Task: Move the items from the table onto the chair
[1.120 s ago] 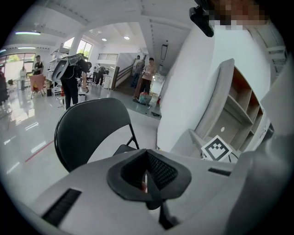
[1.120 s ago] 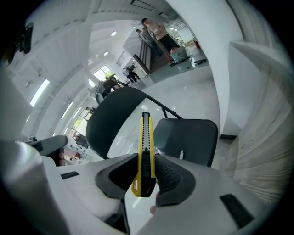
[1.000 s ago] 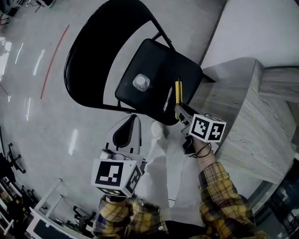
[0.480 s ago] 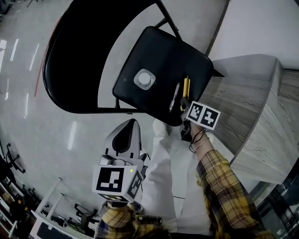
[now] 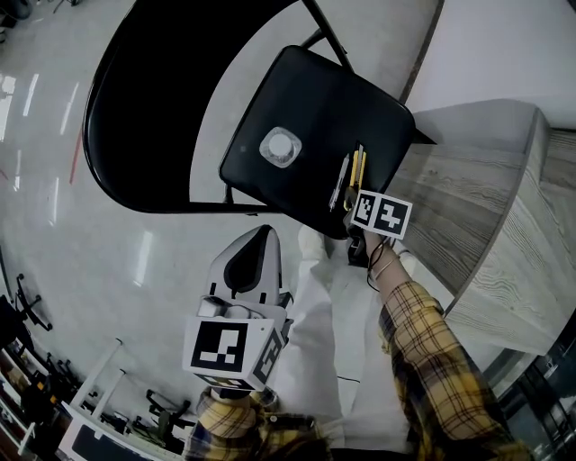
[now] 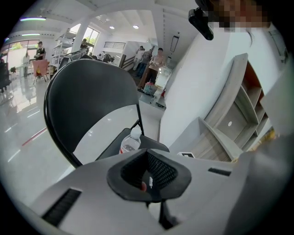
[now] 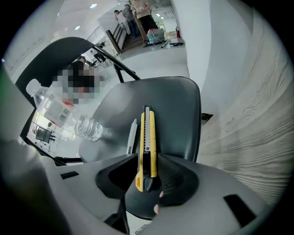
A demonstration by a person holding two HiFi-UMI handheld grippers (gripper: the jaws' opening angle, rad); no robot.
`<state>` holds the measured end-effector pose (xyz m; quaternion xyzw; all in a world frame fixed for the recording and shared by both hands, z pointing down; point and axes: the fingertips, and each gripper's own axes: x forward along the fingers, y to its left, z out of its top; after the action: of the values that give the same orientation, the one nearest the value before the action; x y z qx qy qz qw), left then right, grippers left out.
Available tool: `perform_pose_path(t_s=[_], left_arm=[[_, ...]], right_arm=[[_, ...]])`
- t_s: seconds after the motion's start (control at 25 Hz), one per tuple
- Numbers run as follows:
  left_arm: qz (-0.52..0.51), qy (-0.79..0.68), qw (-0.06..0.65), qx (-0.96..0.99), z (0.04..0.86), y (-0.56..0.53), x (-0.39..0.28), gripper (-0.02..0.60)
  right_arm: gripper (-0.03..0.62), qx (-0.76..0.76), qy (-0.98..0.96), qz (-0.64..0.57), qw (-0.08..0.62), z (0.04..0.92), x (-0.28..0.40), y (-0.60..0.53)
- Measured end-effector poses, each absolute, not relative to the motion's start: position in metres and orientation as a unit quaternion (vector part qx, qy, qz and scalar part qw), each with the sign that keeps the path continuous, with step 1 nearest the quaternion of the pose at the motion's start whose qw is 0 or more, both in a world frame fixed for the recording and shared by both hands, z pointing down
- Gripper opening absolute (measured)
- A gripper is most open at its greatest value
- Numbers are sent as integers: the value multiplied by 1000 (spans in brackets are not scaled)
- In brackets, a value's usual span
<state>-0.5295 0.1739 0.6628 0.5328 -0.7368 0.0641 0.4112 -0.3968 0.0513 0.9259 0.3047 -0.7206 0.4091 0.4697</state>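
Glossy pale floor [image 5: 45, 225] all around, with a thin red line [image 6: 33, 137] running across it. Way back in the room a few people [image 6: 154, 62] are standing about, and there's some white racking [image 5: 85, 414] down in the corner.

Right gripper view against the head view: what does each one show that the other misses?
Only the right gripper view: the right gripper with its jaws shut on the yellow utility knife, and people standing far behind. Only the head view: the left gripper, both plaid sleeves, the chair's whole backrest. Both: the black chair seat, the water bottle, and the pen beside the knife.
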Motion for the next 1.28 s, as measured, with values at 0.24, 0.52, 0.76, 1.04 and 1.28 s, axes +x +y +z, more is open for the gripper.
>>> perform_pose_path(t_s=[0.24,0.52,0.76,1.04,1.28], left_arm=[[60,-739,390,546,625,165,-525,3],[42,-744,349,569,540,134,-527,3],[17,-742,294,603,455,107,-510,3],[23,-726,244,642,384,78,-428,3],[16,-692,240,680,365,45,-285,3]], right_arm=[[127,288,-753,398,438,866,-412,50],[127,219,-804,425,352,727,-440,65],[127,154,-841,450,258,587,-436,88],[127,64,-897,414,141,432,-333,78],[127,129,-919,363,84,375,-148,26]])
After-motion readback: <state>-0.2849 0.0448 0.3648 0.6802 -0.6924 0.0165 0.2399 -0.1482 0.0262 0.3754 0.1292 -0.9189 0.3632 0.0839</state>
